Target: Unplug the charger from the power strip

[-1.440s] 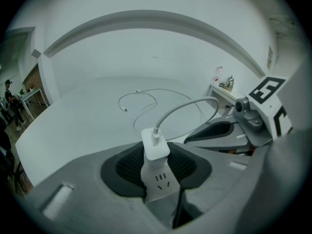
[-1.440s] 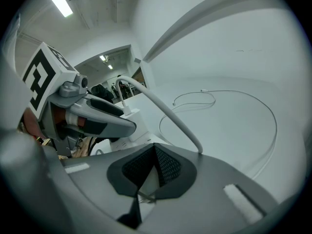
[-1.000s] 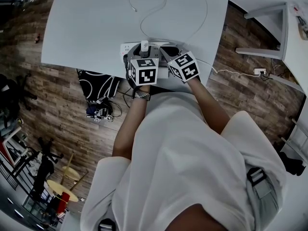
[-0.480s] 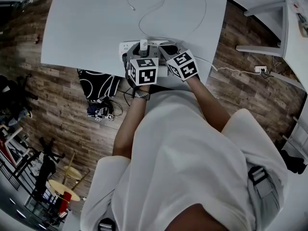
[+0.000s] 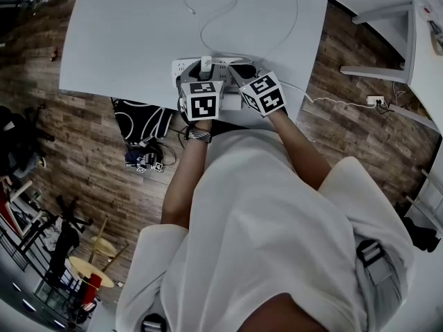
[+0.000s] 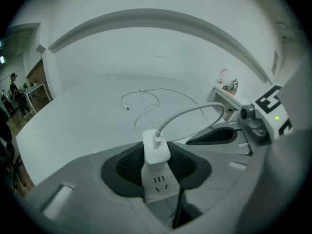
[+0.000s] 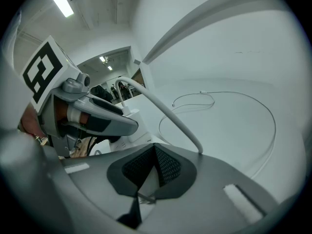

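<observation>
- Charger (image 6: 156,150) stands plugged into the power strip (image 6: 159,185) on the white table (image 6: 83,121).
- Left gripper (image 6: 156,156): its jaws have just been closing, and its pads (image 6: 127,165) pinch the charger's sides.
- Right gripper (image 7: 156,152) has its fingers pressed together, holding nothing, by the strip.
- Step, I think: getting a grip. Next needs a straight pull up.

The jaws of the left gripper (image 6: 157,165) have just been closed a little further, with the charger (image 6: 156,149) held between the pads (image 6: 127,165). In the head view its marker cube (image 5: 202,99) is seen shifted slightly left and far, toward the charger.
</observation>
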Available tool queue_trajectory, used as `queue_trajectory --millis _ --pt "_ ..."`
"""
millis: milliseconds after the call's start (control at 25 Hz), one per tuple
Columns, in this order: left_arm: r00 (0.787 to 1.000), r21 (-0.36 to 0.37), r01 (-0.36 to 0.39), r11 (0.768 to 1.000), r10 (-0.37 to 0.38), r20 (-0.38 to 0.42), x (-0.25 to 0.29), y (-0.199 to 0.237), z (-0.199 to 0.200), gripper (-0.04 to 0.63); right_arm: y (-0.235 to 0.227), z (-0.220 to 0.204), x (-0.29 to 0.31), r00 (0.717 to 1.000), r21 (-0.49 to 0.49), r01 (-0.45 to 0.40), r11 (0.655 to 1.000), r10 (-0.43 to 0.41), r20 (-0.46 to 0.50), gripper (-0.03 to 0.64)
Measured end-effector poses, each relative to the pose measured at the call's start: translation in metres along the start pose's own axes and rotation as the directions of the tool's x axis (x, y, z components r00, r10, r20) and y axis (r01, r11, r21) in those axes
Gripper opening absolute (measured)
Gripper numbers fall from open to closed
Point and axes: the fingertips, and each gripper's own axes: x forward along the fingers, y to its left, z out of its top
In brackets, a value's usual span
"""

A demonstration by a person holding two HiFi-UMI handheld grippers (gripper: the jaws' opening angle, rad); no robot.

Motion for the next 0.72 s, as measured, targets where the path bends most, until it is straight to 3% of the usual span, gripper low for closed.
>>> queue_trajectory --millis 200,720 --pt "1.000 -0.050 0.015 0.999 -0.016 -0.006 -0.0016 0.0023 0.0002 0.150 0.0004 0.0012 0.0017 1.000 0.001 -0.002 1.000 0.002 0.001 0.002" --pt "0.998 0.085 -0.060 0.995 0.059 0.007 -0.0037 -0.0029 0.0009 0.150 0.0011 0.0008 0.0017 1.000 0.007 -0.002 1.000 0.002 0.007 0.002"
